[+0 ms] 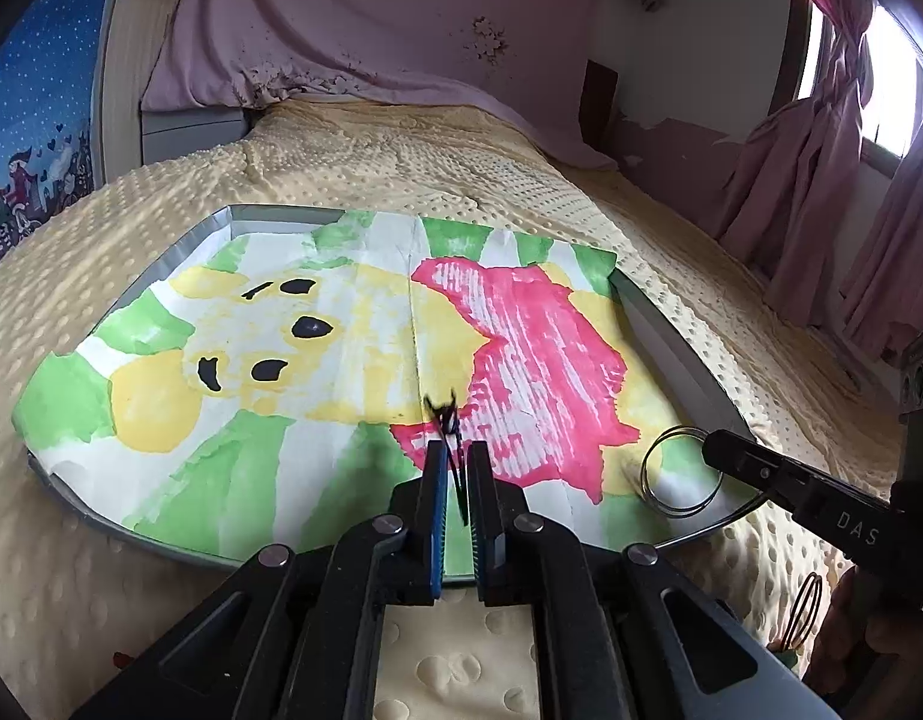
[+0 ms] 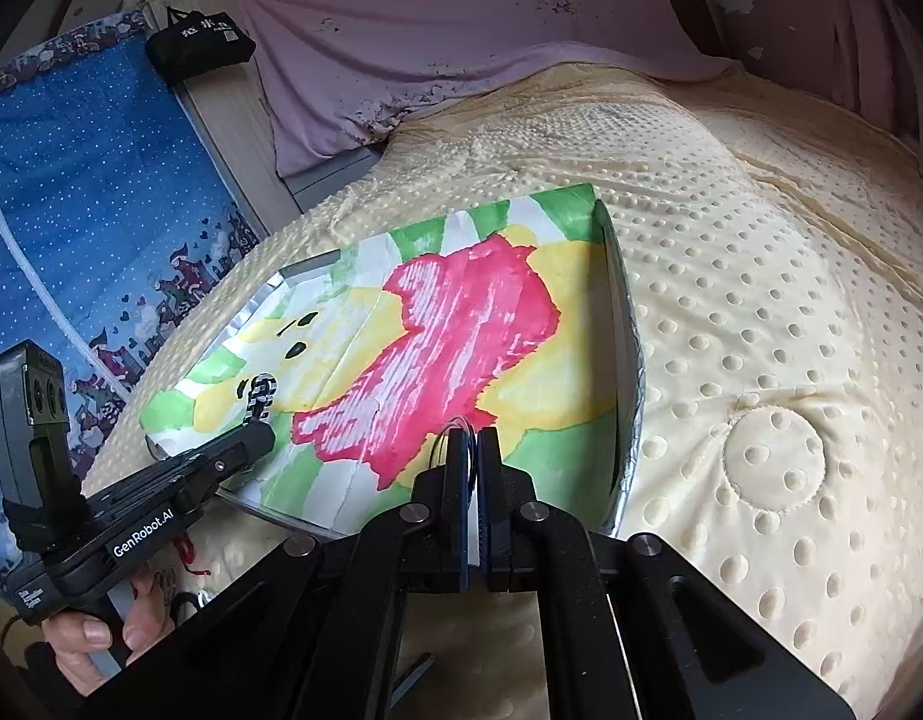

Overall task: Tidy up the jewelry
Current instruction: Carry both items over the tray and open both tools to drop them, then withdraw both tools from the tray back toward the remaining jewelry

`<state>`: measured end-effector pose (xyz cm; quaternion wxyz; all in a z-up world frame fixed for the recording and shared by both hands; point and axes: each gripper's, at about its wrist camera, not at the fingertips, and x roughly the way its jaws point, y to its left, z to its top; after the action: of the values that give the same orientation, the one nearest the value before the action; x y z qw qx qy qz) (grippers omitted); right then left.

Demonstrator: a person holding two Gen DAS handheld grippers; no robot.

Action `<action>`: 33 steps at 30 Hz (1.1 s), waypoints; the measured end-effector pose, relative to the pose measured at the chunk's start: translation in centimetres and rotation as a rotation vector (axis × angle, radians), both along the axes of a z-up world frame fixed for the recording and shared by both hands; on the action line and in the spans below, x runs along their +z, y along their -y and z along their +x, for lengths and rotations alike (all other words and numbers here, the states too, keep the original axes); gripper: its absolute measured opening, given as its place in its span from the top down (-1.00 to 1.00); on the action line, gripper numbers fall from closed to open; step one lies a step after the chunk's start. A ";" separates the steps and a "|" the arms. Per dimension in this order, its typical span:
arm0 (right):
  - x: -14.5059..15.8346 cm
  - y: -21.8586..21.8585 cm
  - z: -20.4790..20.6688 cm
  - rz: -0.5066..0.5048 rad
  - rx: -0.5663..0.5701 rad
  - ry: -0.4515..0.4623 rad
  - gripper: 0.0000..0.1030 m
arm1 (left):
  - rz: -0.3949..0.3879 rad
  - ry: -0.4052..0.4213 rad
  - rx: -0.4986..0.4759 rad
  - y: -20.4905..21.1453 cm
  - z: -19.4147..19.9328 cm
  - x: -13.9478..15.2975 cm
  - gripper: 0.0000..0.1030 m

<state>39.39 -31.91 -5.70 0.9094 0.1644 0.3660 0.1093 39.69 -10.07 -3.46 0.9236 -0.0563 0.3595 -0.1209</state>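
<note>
A grey tray [image 1: 671,330] lined with a painted green, yellow and pink paper lies on the bed; it also shows in the right wrist view [image 2: 626,360]. My left gripper [image 1: 455,456] is shut on a black-and-white patterned hair clip [image 1: 446,414], held above the paper; the clip [image 2: 260,393] sticks out of its tips in the right wrist view. My right gripper [image 2: 472,444] is shut on thin silver wire bangles [image 1: 677,471], held over the tray's near right corner; in its own view only their edge [image 2: 455,426] shows.
A cream dotted blanket [image 2: 761,300] covers the bed. More wire rings [image 1: 803,612] lie on the blanket at the right. A blue printed cloth [image 2: 89,180] and a black pouch [image 2: 197,45] are at the left, a pink sheet [image 1: 371,18] behind, pink curtains [image 1: 833,150] right.
</note>
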 end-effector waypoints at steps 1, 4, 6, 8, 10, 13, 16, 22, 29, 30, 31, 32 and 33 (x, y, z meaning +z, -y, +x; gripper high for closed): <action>0.0 0.1 -0.1 0.002 -0.002 -0.001 0.94 | 0.003 0.005 -0.003 0.1 -0.2 0.1 0.74; -0.1 0.3 -0.2 -0.004 -0.008 -0.002 0.92 | 0.027 0.040 0.015 0.3 -0.9 0.5 -0.03; -0.1 0.3 -0.3 -0.016 -0.009 0.001 0.88 | 0.040 0.086 0.049 0.1 -1.6 1.0 -0.34; 0.1 0.4 -0.6 -0.034 -0.012 0.009 0.55 | 0.035 0.102 0.057 -0.2 -1.9 1.4 -0.34; 0.4 0.6 -0.9 -0.039 -0.019 0.026 0.35 | 0.038 0.112 0.079 -0.4 -2.4 1.7 -0.35; 1.2 0.8 -1.5 -0.066 -0.035 0.054 0.27 | 0.033 0.138 0.118 -1.0 -3.5 2.2 -0.63; 2.1 0.7 -2.6 -0.099 -0.040 0.095 -0.03 | 0.018 0.173 0.148 -1.7 -4.9 2.9 -0.79; 4.3 1.0 -5.8 -0.101 -0.073 0.214 -0.82 | 0.001 0.244 0.205 -2.7 -8.0 4.7 -1.00; 6.0 1.0 -9.6 -0.109 -0.127 0.300 -0.98 | 0.018 0.306 0.224 -4.3 -11.9 6.1 -1.00; 6.1 0.8 -10.1 -0.116 -0.128 0.308 -0.98 | 0.028 0.311 0.222 -4.5 -12.5 6.2 -1.00; 6.4 0.7 -10.7 -0.128 -0.128 0.317 -0.98 | 0.037 0.313 0.224 -4.8 -13.0 6.2 -1.00; 6.6 0.4 -11.2 -0.141 -0.125 0.324 -0.98 | 0.038 0.312 0.224 -5.1 -13.5 6.2 -1.00; 6.7 0.2 -11.7 -0.152 -0.120 0.324 -0.98 | 0.036 0.311 0.223 -5.6 -14.0 6.2 -1.00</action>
<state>27.72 -32.09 1.00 0.9712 0.0971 0.2115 0.0520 25.67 -4.48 2.75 0.9766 -0.0596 0.2060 -0.0187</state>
